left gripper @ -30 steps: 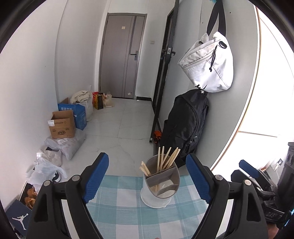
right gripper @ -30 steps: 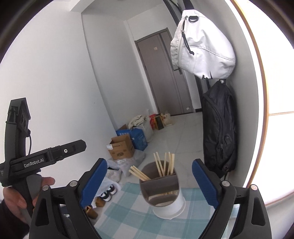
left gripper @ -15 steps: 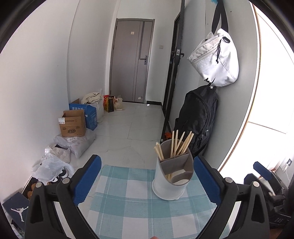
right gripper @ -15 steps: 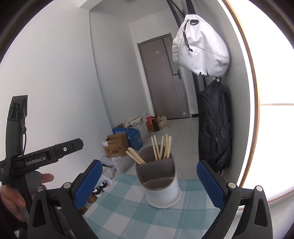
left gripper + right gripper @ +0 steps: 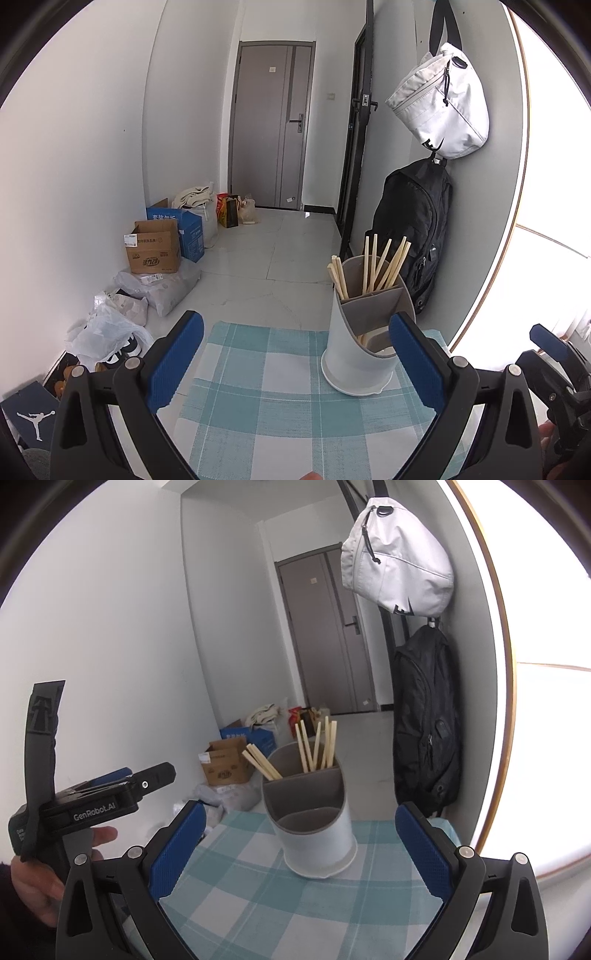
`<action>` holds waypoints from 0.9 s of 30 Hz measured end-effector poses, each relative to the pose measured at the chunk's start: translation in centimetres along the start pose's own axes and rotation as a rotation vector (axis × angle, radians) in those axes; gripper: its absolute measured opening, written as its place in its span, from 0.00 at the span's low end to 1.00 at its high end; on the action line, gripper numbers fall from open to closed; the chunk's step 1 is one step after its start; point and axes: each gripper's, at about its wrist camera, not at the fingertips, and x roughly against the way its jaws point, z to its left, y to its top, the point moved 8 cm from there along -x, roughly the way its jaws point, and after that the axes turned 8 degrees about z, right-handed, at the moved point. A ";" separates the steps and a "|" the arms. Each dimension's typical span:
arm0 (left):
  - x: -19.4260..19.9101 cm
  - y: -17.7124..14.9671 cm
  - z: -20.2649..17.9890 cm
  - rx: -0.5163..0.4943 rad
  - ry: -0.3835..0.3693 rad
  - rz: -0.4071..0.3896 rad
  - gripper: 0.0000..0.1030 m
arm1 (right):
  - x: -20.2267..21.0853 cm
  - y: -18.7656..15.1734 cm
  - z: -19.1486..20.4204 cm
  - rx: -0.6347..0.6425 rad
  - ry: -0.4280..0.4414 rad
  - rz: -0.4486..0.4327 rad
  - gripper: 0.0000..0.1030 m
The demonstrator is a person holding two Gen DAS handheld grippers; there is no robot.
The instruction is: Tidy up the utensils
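A white utensil holder (image 5: 360, 354) with grey dividers stands on a teal checked cloth (image 5: 280, 398). Several wooden chopsticks (image 5: 380, 266) stand in its rear compartments; the front compartment looks empty. It also shows in the right wrist view (image 5: 314, 830) with the chopsticks (image 5: 314, 746). My left gripper (image 5: 295, 365) is open and empty, short of the holder, which sits by its right finger. My right gripper (image 5: 299, 849) is open and empty, with the holder ahead between its fingers. The left gripper (image 5: 110, 797) also shows at the left of the right wrist view.
The cloth (image 5: 295, 904) covers a small table whose far edge lies just behind the holder. A black backpack (image 5: 413, 229) and a white bag (image 5: 443, 107) hang on the wall at right. Cardboard boxes (image 5: 155, 251) and plastic bags (image 5: 110, 328) lie on the floor at left.
Both grippers have drawn back from the holder and stayed open. In the left view the holder has shifted to the right. More cloth now shows in front.
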 end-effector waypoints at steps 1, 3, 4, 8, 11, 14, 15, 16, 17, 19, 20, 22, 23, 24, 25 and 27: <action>-0.1 -0.2 0.2 0.002 0.009 0.000 0.95 | -0.1 -0.1 0.0 -0.001 0.001 0.002 1.00; -0.4 -0.4 0.6 0.008 0.017 0.001 0.95 | -0.2 -0.3 0.1 -0.001 -0.003 0.001 1.00; -0.5 -0.5 0.6 0.009 0.017 0.001 0.95 | -0.2 -0.3 0.2 0.000 -0.003 -0.001 1.00; -0.6 -0.9 0.9 0.008 0.020 0.011 0.95 | -0.3 -0.5 0.4 0.009 -0.002 0.002 1.00; -0.5 -1.0 0.7 0.003 0.022 0.013 0.95 | -0.6 -0.5 0.2 0.009 -0.009 0.004 1.00; -0.5 -1.1 0.6 0.000 0.017 0.013 0.95 | -0.7 -0.5 0.0 -0.007 -0.003 0.005 1.00; -0.6 -1.1 0.6 0.000 0.021 0.015 0.95 | -0.7 -0.5 0.0 -0.010 -0.003 0.004 1.00; -0.6 -1.1 0.6 0.003 0.024 0.016 0.95 | -0.7 -0.5 0.0 -0.010 -0.002 0.004 1.00; -0.5 -1.1 0.6 0.007 0.022 0.014 0.95 | -0.7 -0.5 0.0 -0.010 -0.003 0.003 1.00; -0.3 -1.0 0.5 0.003 0.025 0.001 0.95 | -0.7 -0.5 0.0 -0.005 -0.005 0.003 1.00; -0.3 -1.0 0.5 0.001 0.028 -0.003 0.95 | -0.7 -0.5 0.0 -0.003 -0.004 0.004 1.00; -0.2 -0.9 0.4 -0.005 0.027 -0.006 0.95 | -0.7 -0.5 0.1 -0.003 -0.004 0.005 1.00; -0.2 -0.9 0.3 -0.005 0.025 -0.005 0.95 | -0.7 -0.5 0.1 -0.001 -0.004 0.005 1.00; -0.2 -0.9 0.4 -0.002 0.024 -0.004 0.95 | -0.7 -0.6 0.1 0.001 -0.006 0.005 1.00; -0.2 -0.9 0.5 0.003 0.025 -0.005 0.95 | -0.7 -0.6 0.1 0.001 -0.006 0.004 1.00; -0.2 -1.0 0.5 0.007 0.022 -0.001 0.95 | -0.7 -0.6 0.1 0.000 -0.006 0.004 1.00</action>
